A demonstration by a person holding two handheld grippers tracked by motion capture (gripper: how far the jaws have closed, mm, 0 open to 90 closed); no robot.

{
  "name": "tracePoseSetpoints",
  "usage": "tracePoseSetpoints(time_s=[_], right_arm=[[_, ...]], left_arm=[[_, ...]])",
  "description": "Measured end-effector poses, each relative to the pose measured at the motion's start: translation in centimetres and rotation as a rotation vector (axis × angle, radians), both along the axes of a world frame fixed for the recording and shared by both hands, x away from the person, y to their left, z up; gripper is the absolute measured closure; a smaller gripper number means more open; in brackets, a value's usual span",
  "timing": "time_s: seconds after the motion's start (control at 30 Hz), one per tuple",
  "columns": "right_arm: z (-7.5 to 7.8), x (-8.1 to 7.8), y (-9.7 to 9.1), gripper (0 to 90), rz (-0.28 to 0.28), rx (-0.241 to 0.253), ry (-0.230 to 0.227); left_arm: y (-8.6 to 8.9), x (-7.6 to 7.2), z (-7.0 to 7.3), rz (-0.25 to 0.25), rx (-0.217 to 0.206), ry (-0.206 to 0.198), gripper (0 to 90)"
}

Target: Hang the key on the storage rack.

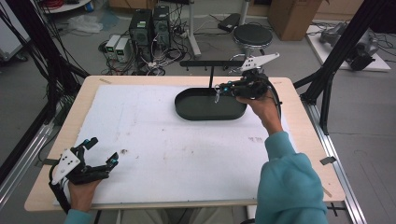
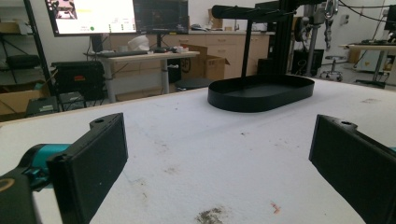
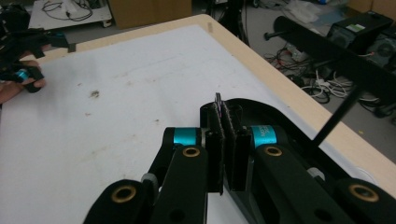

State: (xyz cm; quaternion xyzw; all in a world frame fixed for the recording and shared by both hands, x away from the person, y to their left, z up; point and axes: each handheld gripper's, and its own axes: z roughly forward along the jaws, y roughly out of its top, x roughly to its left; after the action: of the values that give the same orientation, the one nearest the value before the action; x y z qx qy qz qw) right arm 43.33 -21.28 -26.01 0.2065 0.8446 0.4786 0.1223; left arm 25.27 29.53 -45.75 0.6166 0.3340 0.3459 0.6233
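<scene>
over the far tray (image 1: pixel 187 109), the right gripper (image 1: pixel 217 94) fingers pinch something thin, perhaps a ring. it could slip or snag the stand (image 1: pixel 211 74). left gripper (image 1: pixel 100 151) fingers gape wide, empty.

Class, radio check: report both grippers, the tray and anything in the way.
Left gripper open, low at the near left. Right gripper shut on a small thin item, too small to name, over the black tray. Stand post close behind it.
</scene>
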Motion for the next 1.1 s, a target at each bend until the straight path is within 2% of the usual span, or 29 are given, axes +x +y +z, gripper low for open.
tracePoseSetpoints(time_s=[0.07,0.2,0.37,0.43,0.6,0.67,0.73,0.83,0.97,1.1], right_arm=[[0.2,0.1,-0.1,88.8,-0.009,-0.003,0.008],[1.2,1.3,-0.3,88.8,-0.025,-0.022,-0.011],[1.9,2.5,-0.5,88.8,-0.041,-0.037,-0.001],[2.0,2.7,-0.5,88.8,-0.045,-0.048,-0.013],[2.7,3.9,-0.4,88.8,-0.065,-0.078,0.007],[3.0,4.3,-0.4,88.8,-0.067,-0.073,-0.003],[3.1,4.5,-0.4,88.7,-0.066,-0.070,-0.005],[3.4,5.2,-0.1,88.8,-0.076,-0.100,0.002],[3.8,6.0,0.1,88.8,-0.073,-0.102,-0.004],[3.6,6.6,0.1,88.8,-0.078,-0.099,0.012]], left_arm=[[0.0,0.0,0.0,-0.001,0.000,0.001,4.9],[0.0,0.0,0.0,0.000,-0.001,0.000,4.8],[0.0,0.0,0.0,0.000,0.000,0.000,4.8],[0.0,0.0,0.0,0.000,0.000,0.000,4.8],[0.0,0.0,0.0,0.000,-0.001,0.001,4.9],[0.0,0.0,0.0,-0.001,-0.001,0.000,4.8],[0.0,0.0,0.0,0.000,-0.001,0.001,4.8],[0.0,0.0,0.0,-0.001,-0.002,0.002,4.8],[0.0,0.0,0.0,-0.001,-0.004,0.000,4.9],[0.0,0.0,0.0,0.000,-0.005,-0.001,4.8]])
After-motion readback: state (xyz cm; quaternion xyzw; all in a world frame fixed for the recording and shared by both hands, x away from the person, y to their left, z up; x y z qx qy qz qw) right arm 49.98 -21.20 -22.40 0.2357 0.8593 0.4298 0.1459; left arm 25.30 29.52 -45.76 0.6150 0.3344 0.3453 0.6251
